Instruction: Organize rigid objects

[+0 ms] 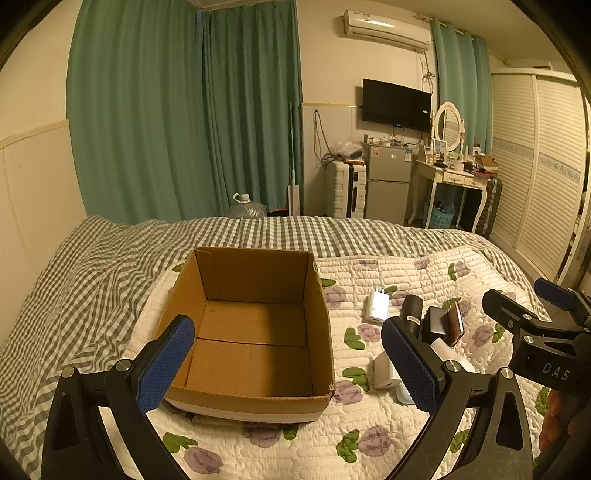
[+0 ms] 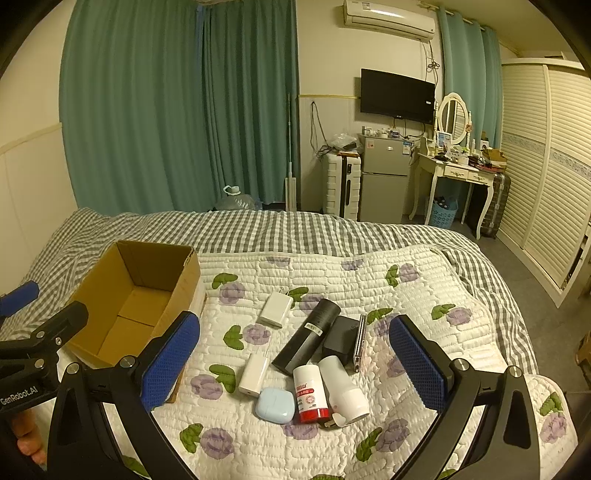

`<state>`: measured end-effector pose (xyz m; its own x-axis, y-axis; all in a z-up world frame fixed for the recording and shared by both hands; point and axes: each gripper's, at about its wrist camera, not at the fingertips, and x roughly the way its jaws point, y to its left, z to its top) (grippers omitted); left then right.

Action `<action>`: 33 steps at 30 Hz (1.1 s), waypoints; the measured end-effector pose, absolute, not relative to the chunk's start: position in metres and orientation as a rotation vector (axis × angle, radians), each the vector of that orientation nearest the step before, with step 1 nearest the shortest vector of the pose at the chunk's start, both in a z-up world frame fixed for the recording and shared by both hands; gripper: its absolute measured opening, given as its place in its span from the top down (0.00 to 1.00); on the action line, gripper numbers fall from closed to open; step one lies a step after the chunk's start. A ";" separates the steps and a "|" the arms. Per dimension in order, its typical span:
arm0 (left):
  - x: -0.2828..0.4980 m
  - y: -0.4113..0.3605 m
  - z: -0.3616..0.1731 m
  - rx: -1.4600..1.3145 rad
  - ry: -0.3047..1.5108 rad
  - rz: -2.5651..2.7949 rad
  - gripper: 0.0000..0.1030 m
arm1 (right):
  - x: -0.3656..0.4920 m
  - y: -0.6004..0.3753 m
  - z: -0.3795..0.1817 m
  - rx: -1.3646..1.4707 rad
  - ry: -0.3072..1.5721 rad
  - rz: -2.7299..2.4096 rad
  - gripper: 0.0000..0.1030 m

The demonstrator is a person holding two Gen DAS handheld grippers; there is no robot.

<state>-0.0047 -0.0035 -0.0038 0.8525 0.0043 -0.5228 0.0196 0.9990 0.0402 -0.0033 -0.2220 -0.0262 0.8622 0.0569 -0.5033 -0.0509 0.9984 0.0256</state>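
I see green curtains [image 1: 184, 110] filling the upper left of the frame, an air conditioner [image 1: 386, 29] at the top right, a black television [image 1: 396, 105] below it, and a small grey fridge [image 1: 388, 182] beside a white suitcase [image 1: 345, 188]. A gingham bedspread [image 1: 92, 280] covers the lower left.
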 end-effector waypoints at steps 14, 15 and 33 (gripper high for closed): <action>-0.004 -0.002 -0.004 0.045 0.551 -0.011 0.00 | -0.002 -0.219 -0.026 0.007 0.532 0.056 0.00; -0.004 -0.002 -0.004 0.045 0.551 -0.011 0.00 | -0.002 -0.219 -0.027 0.007 0.532 0.055 0.00; -0.004 -0.002 -0.004 0.043 0.552 -0.011 0.00 | -0.002 -0.217 -0.027 0.003 0.537 0.055 0.00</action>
